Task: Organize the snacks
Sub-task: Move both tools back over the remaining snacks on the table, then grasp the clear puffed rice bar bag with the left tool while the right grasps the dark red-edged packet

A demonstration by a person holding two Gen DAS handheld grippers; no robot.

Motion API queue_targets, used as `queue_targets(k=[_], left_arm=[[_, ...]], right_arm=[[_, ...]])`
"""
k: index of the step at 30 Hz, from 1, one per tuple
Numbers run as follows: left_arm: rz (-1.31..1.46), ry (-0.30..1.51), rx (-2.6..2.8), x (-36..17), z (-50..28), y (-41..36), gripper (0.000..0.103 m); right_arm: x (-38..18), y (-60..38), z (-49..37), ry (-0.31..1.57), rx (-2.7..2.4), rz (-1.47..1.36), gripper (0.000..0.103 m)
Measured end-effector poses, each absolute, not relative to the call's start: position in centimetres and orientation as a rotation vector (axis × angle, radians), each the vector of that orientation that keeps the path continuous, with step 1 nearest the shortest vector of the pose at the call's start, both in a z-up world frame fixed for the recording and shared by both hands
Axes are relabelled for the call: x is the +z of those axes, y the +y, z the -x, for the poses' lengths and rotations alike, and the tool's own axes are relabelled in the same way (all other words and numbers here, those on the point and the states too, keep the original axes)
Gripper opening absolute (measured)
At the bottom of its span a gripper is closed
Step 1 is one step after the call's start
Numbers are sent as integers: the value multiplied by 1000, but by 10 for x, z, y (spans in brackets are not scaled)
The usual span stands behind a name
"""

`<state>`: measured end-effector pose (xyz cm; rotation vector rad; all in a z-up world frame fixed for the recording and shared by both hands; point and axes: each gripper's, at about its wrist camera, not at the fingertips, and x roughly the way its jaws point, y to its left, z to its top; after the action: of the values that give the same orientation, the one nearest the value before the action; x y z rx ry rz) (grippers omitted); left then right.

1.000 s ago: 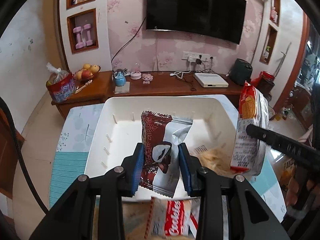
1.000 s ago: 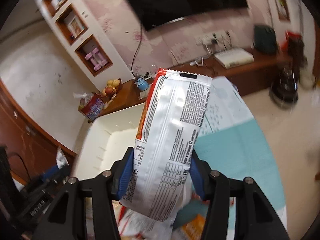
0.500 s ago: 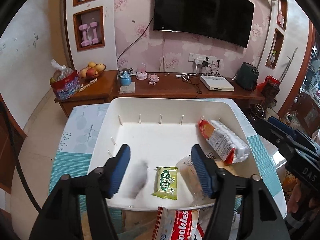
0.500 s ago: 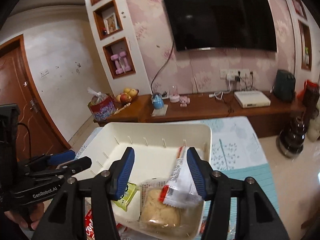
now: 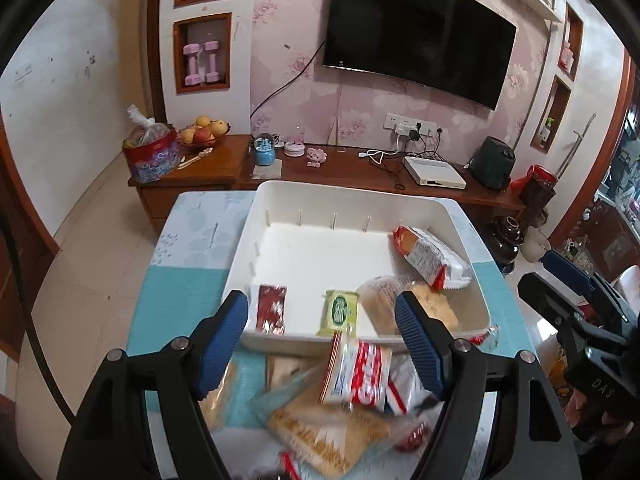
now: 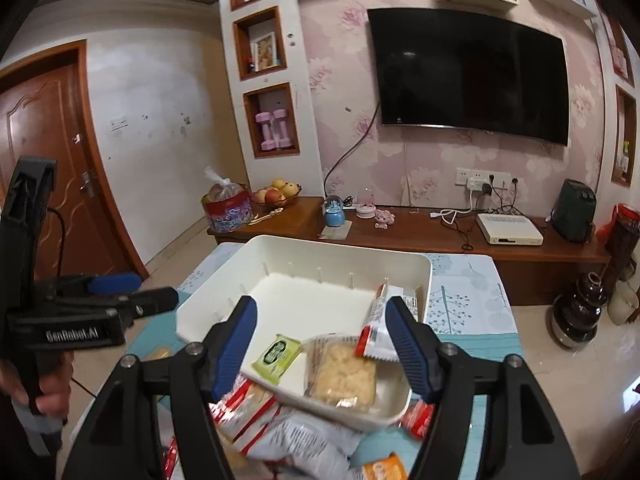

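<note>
A white bin (image 5: 356,200) (image 6: 224,292) stands on the table. In it lie a dark red chocolate pack (image 5: 272,309), a small green pack (image 5: 340,312) (image 6: 276,354), a clear bag of pale pastry (image 5: 432,308) (image 6: 340,374) and a red-and-white biscuit pack (image 5: 430,258) (image 6: 378,330). My left gripper (image 5: 322,340) is open and empty, just in front of the bin's near wall. My right gripper (image 6: 320,344) is open and empty over the bin's near right part. Loose snacks, among them a red cookie pack (image 5: 360,372), lie before the bin.
A pile of snack packs (image 6: 280,436) covers the table's near edge. The table has a teal and floral cloth (image 5: 180,292). A wooden sideboard (image 5: 340,172) with fruit, a red bag and a white box stands behind, under a wall TV.
Both grippers opened and let their packs fall into the bin: the chocolate pack at front left, the biscuit pack at right. Both grippers then drew back toward the near edge.
</note>
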<state>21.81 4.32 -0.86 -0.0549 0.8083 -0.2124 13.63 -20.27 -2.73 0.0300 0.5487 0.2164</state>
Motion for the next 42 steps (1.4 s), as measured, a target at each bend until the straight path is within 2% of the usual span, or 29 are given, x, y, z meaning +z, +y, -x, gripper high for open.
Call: queue_targets(k=[7,16,26,42], left_arm=[[62,833,-146,-2,-173,77,77],[84,879,-88,-10,-142,121,79],[58,980,-97,-39,-157,140,79],[44,1170,-145,-121,-204,142,79]], right_arm=[[-24,-187,-100,559,255,-15,77],[-35,-167,-59,567,306,16,77],[-80,-125,-34,646,469,162,77],[-150,-53,-33,821,677,238,77]])
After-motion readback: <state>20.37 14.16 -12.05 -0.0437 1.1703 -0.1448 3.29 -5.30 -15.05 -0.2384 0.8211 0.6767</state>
